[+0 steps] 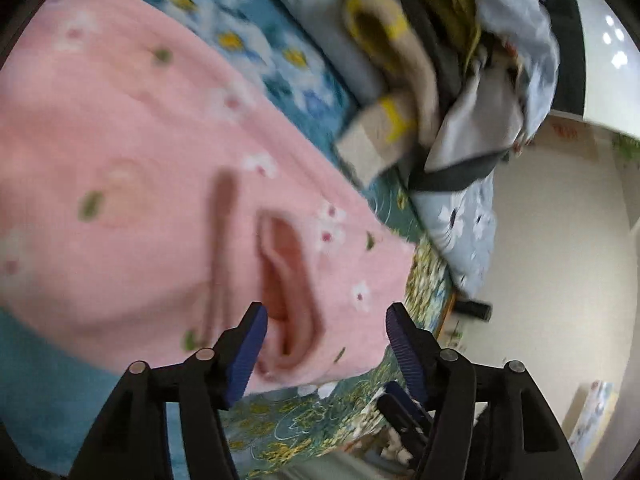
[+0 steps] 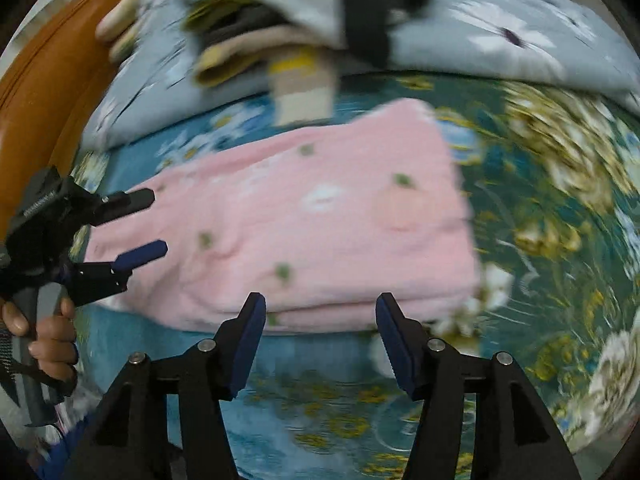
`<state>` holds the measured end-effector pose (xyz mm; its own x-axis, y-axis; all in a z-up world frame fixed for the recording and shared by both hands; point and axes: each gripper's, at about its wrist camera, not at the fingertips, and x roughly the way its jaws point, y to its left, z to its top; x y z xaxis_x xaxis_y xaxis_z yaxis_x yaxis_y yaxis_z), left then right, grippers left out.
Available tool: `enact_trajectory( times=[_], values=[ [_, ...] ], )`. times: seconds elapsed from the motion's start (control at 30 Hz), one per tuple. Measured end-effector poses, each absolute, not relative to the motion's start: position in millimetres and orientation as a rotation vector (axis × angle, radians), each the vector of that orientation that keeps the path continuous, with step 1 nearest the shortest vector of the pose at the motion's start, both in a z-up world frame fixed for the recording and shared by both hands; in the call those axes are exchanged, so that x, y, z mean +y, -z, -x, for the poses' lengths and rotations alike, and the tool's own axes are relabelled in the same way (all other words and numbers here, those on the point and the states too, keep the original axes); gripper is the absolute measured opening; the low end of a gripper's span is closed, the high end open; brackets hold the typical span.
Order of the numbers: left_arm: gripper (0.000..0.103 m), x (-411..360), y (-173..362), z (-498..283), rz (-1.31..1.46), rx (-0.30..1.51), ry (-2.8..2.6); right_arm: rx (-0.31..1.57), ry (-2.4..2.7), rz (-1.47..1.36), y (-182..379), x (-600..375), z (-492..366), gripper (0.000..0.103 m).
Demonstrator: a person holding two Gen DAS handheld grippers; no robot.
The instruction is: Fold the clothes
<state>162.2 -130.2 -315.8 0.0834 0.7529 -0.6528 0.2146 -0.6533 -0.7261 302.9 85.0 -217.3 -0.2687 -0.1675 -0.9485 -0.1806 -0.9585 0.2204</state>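
A pink flowered garment [image 1: 140, 184] lies folded flat on the teal floral bedspread [image 1: 48, 392]. My left gripper [image 1: 326, 316] hangs open over the garment's near end, where a raised fold [image 1: 286, 280] sits between its blue pads without being pressed. In the right wrist view the same pink garment [image 2: 304, 224] lies ahead. My right gripper [image 2: 320, 308] is open just above its near folded edge, nothing between the pads. The left gripper [image 2: 150, 224] shows there too, open at the garment's left end, with a hand [image 2: 52, 340] on its handle.
A pile of unfolded clothes [image 2: 288, 20], beige, yellow and dark, sits on a grey-blue flowered quilt [image 2: 500, 40] at the back of the bed. An orange-brown headboard [image 2: 48, 72] stands at the left. The bed's edge and a pale floor [image 1: 560, 248] lie to the right in the left wrist view.
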Motion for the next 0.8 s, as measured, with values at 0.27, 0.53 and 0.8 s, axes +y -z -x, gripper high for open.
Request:
enact_trajectory(
  times=[0.27, 0.53, 0.8],
  values=[
    [0.011, -84.7, 316.8, -158.5, 1.964, -0.651, -1.651, 0.571, -2.400, 1.864, 225.4, 111.9, -305.8, 0.059],
    [0.010, -113.8, 276.4, -141.8, 1.826, -0.556, -1.818, 0.623, -2.425, 1.863, 227.6, 115.1, -300.7, 0.059],
    [0.032, -120.5, 330.6, -148.3, 2.055, -0.481, -1.802, 0.643, -2.356, 1.941, 254.3, 126.9, -283.0, 0.059]
  ],
)
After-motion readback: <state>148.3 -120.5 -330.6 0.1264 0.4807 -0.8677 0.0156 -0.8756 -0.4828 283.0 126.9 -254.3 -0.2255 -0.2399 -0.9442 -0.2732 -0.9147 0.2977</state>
